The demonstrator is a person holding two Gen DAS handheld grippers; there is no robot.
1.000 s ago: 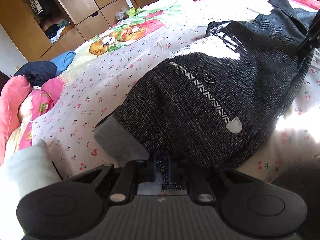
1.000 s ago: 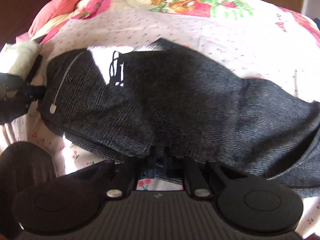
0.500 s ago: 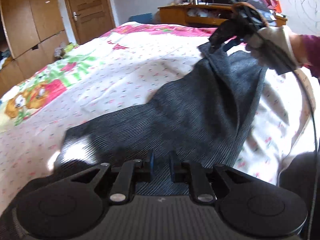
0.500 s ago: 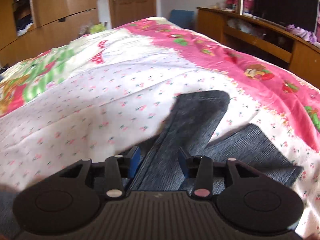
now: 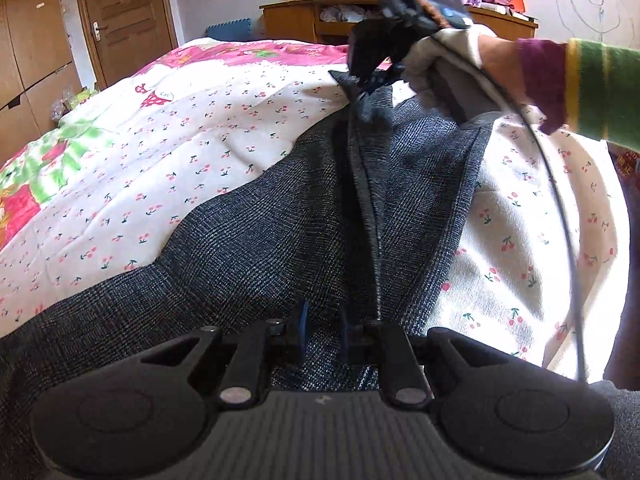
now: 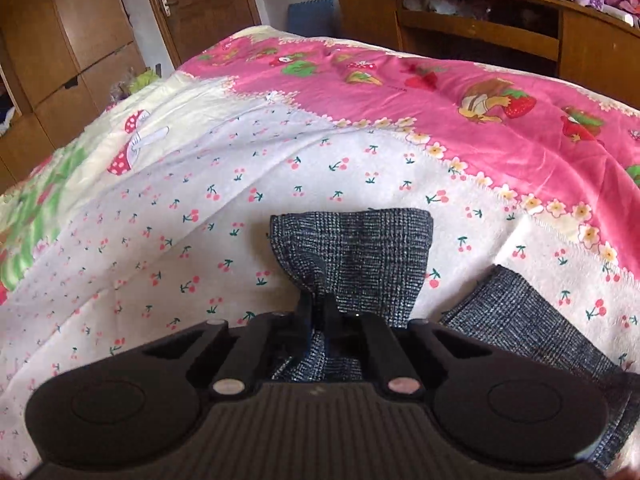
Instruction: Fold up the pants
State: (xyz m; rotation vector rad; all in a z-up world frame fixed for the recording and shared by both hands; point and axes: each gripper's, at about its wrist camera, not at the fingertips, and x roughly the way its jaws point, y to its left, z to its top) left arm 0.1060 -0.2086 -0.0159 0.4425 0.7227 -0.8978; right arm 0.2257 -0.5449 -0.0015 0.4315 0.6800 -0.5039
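Dark grey checked pants (image 5: 280,248) lie on the cherry-print bed cover (image 5: 192,140). My left gripper (image 5: 323,322) is shut on the pants' near end, low in the left wrist view. My right gripper (image 6: 319,310) is shut on one pant leg near its hem (image 6: 352,244) and holds that leg raised. It also shows in the left wrist view (image 5: 370,80), at the top, in a white-gloved hand, with the leg pulled taut between the two grippers. The other leg's hem (image 6: 520,320) lies flat on the bed to the right.
The bed cover has a pink strawberry border (image 6: 480,92) on the far side. A wooden desk (image 6: 480,28) stands behind the bed, wardrobes (image 6: 60,40) and a door (image 5: 120,20) to the left. A cable (image 5: 560,220) hangs from the right gripper.
Both grippers have swung from the waist end to face along the legs. The right gripper, open half a second ago, has shut on one leg's hem and lifted it.
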